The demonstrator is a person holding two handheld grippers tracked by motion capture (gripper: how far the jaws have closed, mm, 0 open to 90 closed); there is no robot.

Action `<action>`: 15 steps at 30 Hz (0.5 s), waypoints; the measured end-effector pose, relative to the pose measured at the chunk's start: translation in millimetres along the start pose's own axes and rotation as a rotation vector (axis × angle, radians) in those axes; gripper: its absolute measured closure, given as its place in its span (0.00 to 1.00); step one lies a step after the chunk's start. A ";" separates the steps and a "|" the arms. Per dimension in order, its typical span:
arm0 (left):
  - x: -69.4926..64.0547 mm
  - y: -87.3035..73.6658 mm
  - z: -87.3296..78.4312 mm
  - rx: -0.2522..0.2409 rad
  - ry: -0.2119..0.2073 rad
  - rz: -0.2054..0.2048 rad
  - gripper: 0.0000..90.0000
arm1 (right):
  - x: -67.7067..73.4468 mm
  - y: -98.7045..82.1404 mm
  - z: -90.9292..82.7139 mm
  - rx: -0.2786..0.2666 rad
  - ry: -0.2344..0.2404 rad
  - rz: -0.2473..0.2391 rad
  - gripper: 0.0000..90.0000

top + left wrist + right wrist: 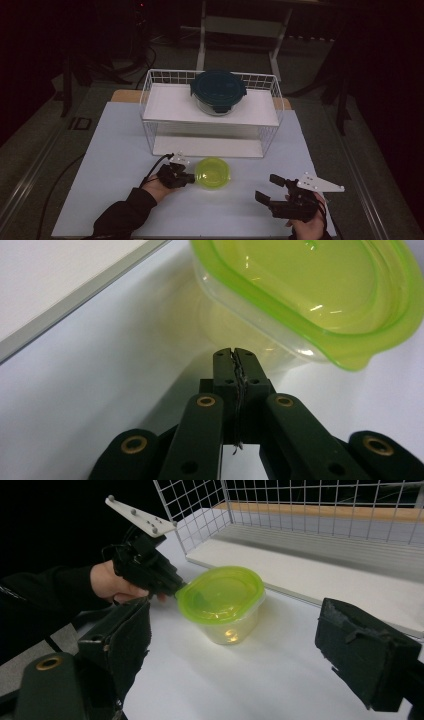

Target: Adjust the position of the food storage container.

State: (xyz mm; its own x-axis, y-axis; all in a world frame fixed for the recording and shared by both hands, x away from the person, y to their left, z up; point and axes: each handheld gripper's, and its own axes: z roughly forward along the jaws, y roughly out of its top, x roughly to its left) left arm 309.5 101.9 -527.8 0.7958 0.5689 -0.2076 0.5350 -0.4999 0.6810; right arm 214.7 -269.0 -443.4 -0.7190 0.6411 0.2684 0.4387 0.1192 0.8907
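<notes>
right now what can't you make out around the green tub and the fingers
- Green-lidded tub: contents unclear; the tinted lid blurs them in every view.
- Left gripper: fingers shut, but contact with the tub can't be told; the rim overhangs the tips.
- Dark-lidded container on the wire rack: contents hidden by its lid, high view.
- Right gripper: open, fingers cut off by the frame edges.

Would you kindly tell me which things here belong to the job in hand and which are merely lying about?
In the job:
- clear plastic tub with a lime-green lid
- left hand-held gripper, shut, at the tub's rim
- right hand-held gripper, open

Lying about:
- white wire shelf rack
- glass container with a dark teal lid
</notes>
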 end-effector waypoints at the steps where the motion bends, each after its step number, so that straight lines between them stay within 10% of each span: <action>1: 0.4 -0.9 -3.5 -0.001 0.008 -0.001 0.97 | 0.2 0.0 0.2 0.001 0.001 -0.001 0.16; 15: -4.2 -17.8 -64.1 -0.061 -0.012 -0.048 0.43 | 3.5 0.8 4.2 0.010 -0.006 -0.017 0.16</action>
State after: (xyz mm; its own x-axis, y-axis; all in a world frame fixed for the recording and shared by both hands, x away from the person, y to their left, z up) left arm 278.4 150.2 -494.1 0.7730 0.5835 -0.2492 0.5547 -0.4309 0.7117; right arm 214.8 -263.5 -443.3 -0.7232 0.6433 0.2512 0.4319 0.1374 0.8914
